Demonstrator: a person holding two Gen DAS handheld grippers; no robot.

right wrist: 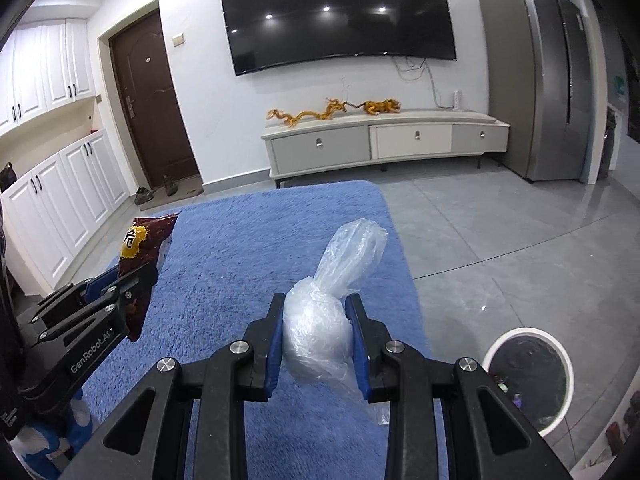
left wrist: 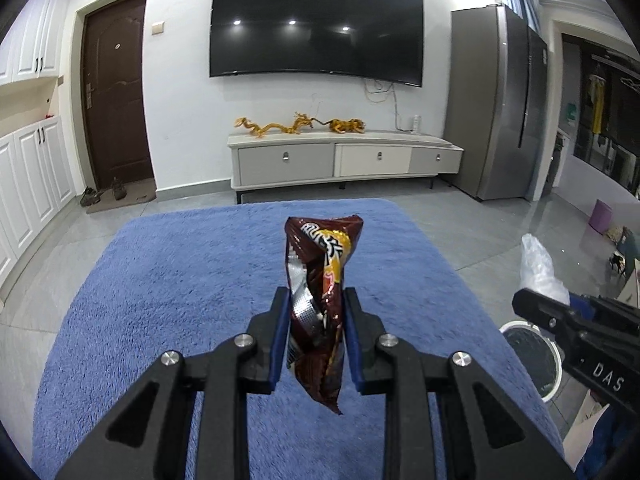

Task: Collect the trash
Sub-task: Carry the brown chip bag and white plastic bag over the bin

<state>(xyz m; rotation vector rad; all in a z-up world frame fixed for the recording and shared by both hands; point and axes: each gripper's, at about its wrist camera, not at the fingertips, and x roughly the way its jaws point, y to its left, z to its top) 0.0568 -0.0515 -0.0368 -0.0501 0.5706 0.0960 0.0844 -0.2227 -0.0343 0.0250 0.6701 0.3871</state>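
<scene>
My left gripper [left wrist: 315,300] is shut on a dark red snack wrapper [left wrist: 322,276] and holds it upright above the blue rug [left wrist: 180,280]. It also shows in the right wrist view [right wrist: 138,276], with the wrapper [right wrist: 142,244] at the left. My right gripper [right wrist: 316,304] is shut on a crumpled clear plastic bag [right wrist: 332,300], held above the rug [right wrist: 248,248]. That bag [left wrist: 538,264] and gripper [left wrist: 520,300] show at the right of the left wrist view. A white round bin [right wrist: 528,376] with a dark liner stands on the floor, low right; its rim shows in the left wrist view [left wrist: 534,360].
A TV cabinet [left wrist: 344,160] with golden dragon figures stands against the far wall under a TV [left wrist: 316,24]. A grey fridge [left wrist: 496,104] is at the right, a brown door [left wrist: 114,92] and white cupboards [left wrist: 32,176] at the left. Grey tile floor [right wrist: 500,248] surrounds the rug.
</scene>
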